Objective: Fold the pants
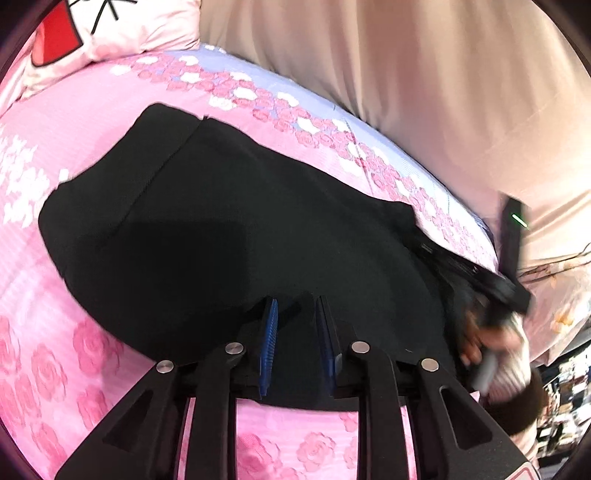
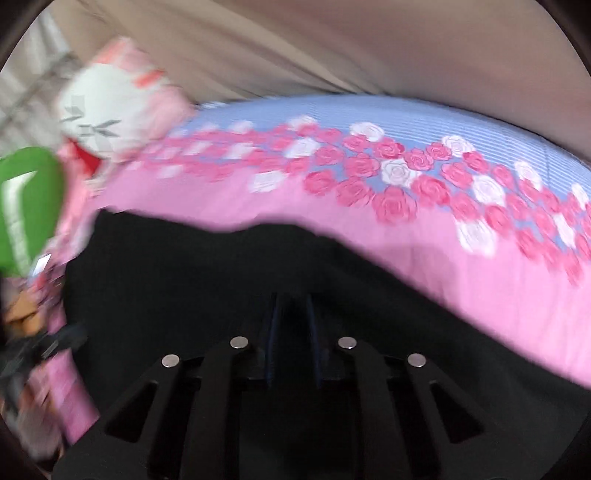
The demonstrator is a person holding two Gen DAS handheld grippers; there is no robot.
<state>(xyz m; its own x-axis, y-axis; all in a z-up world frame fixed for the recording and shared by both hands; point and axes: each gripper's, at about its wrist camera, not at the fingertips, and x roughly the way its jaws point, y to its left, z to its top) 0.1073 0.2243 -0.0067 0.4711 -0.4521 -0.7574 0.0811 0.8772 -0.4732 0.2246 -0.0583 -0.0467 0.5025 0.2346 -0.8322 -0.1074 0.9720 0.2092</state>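
Black pants lie in a folded heap on a pink rose-print bedsheet. My left gripper sits at their near edge, its blue pads pinching a raised ridge of the black cloth. At the pants' right end, my right gripper shows as a blur, with a person's hand behind it. In the right wrist view the pants fill the lower half. There my right gripper stands nearly closed, with dark cloth in the narrow gap; motion blur hides the contact.
A pink cartoon pillow lies at the head of the bed. Beige curtain hangs behind the far edge. The sheet has a blue striped band beyond the roses. A green object is at the left edge.
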